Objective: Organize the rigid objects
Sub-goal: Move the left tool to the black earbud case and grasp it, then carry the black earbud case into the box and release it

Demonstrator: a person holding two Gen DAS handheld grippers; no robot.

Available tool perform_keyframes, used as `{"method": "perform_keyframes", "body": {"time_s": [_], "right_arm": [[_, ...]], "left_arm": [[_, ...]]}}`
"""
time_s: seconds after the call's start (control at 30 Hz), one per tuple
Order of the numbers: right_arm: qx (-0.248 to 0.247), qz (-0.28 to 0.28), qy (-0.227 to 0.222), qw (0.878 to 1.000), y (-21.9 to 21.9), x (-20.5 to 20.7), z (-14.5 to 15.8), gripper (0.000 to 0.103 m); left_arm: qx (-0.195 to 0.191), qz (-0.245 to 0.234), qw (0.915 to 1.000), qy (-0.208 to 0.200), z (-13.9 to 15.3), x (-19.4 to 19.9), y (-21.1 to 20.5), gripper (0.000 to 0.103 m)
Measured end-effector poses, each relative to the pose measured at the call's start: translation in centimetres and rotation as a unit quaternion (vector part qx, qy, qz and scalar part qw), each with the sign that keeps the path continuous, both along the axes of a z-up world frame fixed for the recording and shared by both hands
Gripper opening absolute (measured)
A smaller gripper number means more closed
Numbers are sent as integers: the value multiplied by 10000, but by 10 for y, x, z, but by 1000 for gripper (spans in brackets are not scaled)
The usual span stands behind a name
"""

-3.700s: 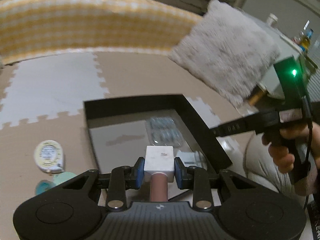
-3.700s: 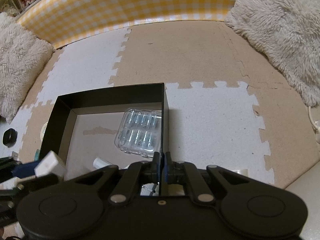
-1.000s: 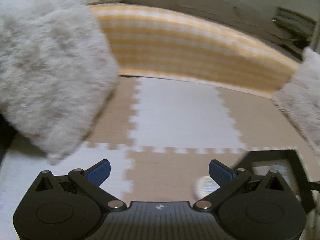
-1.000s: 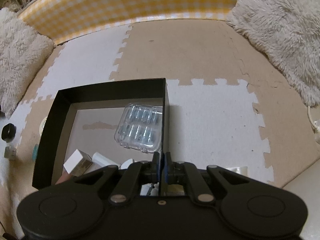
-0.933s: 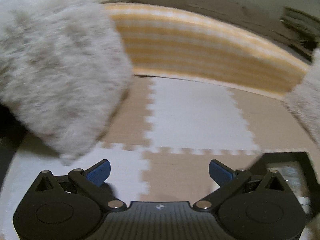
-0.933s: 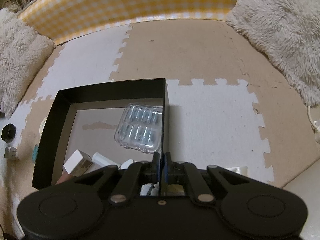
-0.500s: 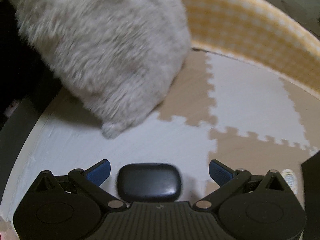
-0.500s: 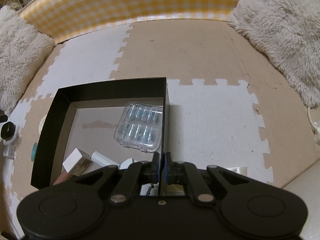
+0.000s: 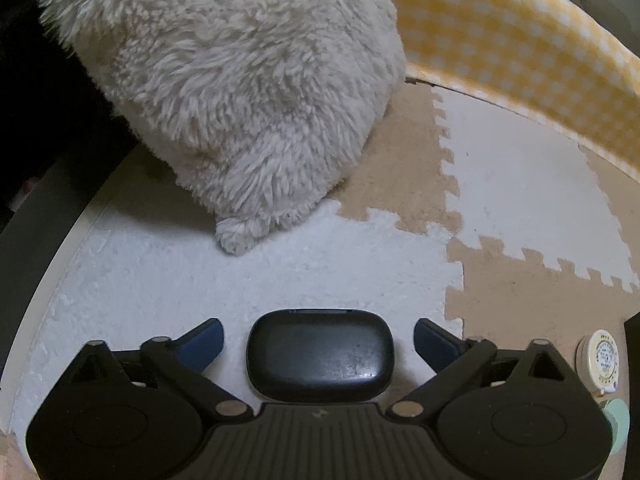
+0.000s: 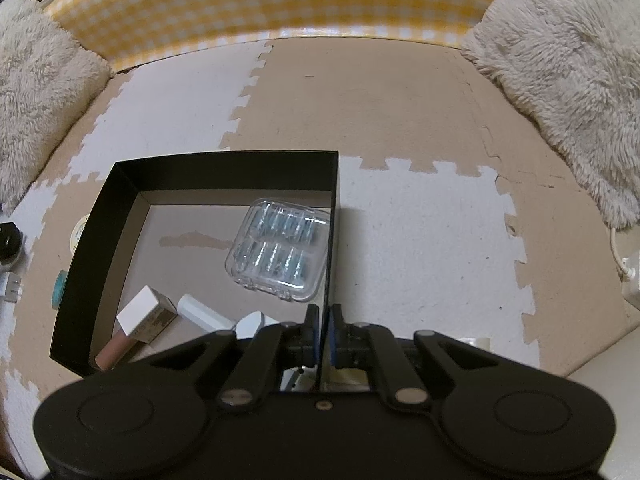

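A black rounded case (image 9: 320, 354) lies on the white foam mat between the blue pads of my left gripper (image 9: 318, 340), which is open around it without touching. My right gripper (image 10: 324, 334) is shut on the right wall of the black box (image 10: 334, 216). Inside the box lie a clear plastic case (image 10: 278, 250), a white-capped pink tube (image 10: 134, 330) and a white stick (image 10: 202, 314). A round white tape measure (image 9: 602, 356) and a teal lid (image 9: 618, 414) lie on the mat left of the box.
A fluffy white cushion (image 9: 240, 80) lies just beyond the black case. A second cushion (image 10: 568, 60) lies at the right, and a yellow checked bumper (image 10: 280, 4) rims the mat. A small black object (image 10: 8, 242) sits at the far left edge.
My left gripper has let go of the white-capped tube, now in the box. It swung left and came down with its open jaws around the black case. My right gripper has stayed on the box wall.
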State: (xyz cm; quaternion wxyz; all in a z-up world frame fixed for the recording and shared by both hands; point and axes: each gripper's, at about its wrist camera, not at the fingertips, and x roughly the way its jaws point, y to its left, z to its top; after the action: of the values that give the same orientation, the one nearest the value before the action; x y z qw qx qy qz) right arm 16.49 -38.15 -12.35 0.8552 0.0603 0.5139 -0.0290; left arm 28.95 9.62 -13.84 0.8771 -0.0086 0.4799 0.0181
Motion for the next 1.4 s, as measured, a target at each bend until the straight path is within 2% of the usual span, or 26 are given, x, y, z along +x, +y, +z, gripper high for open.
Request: {"method": "perform_keyframes", "body": {"time_s": [0.17,0.37,0.57,0.73,1.0,1.27,1.4], "right_arm": [[6,-3,-2,10000,1,0,0,5],[2,-1,-1,10000,0,0,0,5],[-5,0,4,10000,1,0,0,5],[2,-10,15,10000,0,0,0,5],[72,-21,26,10000,-2,-3,0,5],[202,-64,27,9998,-5,-7,1,5],[232,-85,24,9997,-5,-6,2,5]], "left_arm": [[97,-79,9999,119,-2,2,-4,80],[178,-156,9996,177,-1,2,-8,80],[-60,-144,9999,36,5,0,-17,80],[-524,-261,9978,-300,25,-9,-40,80],[-1039,-1060,9875,-525,47,-33,-114,80],[-1628,-1682,9704,-589,66,-61,-182,80],[-1763,-1994,9619,-629,77,-70,-217,80]]}}
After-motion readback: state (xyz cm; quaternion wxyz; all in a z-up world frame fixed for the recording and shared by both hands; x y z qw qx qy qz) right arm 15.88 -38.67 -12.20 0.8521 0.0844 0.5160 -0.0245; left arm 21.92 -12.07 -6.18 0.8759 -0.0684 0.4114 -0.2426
